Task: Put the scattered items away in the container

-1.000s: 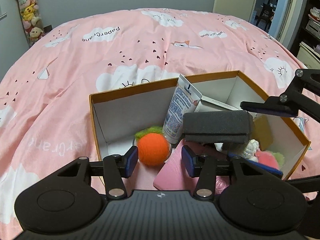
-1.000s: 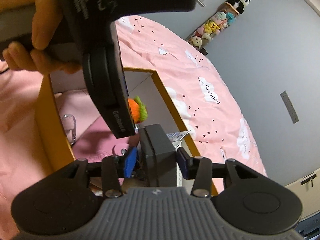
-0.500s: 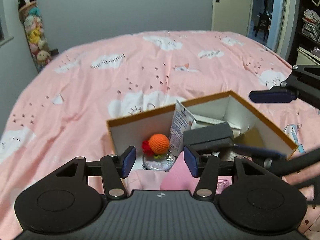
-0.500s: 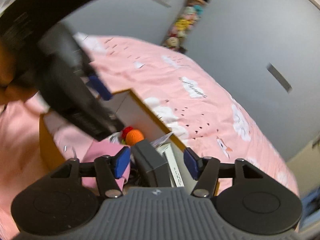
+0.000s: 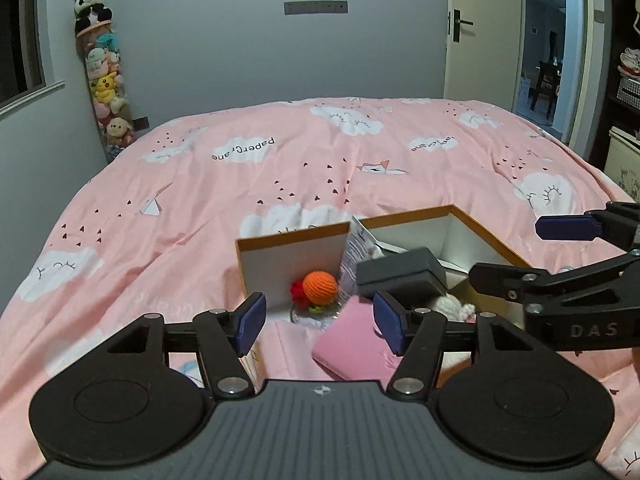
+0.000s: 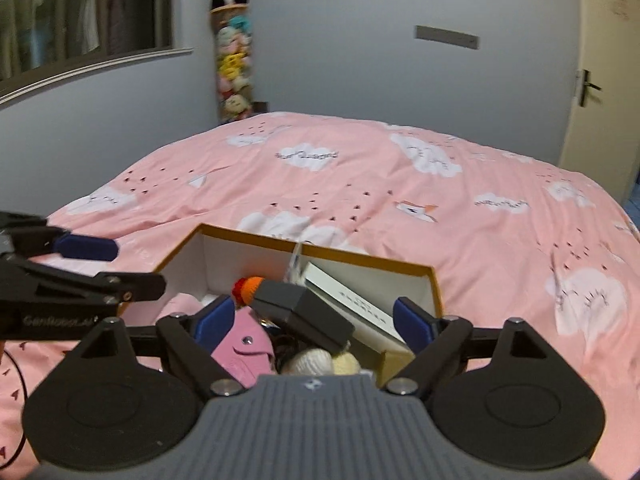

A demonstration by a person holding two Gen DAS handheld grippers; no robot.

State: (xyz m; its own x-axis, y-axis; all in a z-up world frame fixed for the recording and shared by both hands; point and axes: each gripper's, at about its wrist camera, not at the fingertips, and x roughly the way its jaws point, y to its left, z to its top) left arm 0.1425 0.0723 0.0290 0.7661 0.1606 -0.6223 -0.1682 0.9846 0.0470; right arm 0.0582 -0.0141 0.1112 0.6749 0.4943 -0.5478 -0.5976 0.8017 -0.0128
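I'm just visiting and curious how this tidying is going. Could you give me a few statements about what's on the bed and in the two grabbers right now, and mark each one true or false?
1. The dark grey box lies inside the cardboard box. True.
2. The right gripper is clamped on the dark grey box. False: its jaws have just been opening and stand wide apart, clear of it.
3. The orange knitted ball is in the cardboard box. True.
4. The left gripper holds the pink pouch. False: its jaws are open and empty; the pouch lies in the box.
5. Loose items lie scattered across the pink bedspread. False: none show outside the box.
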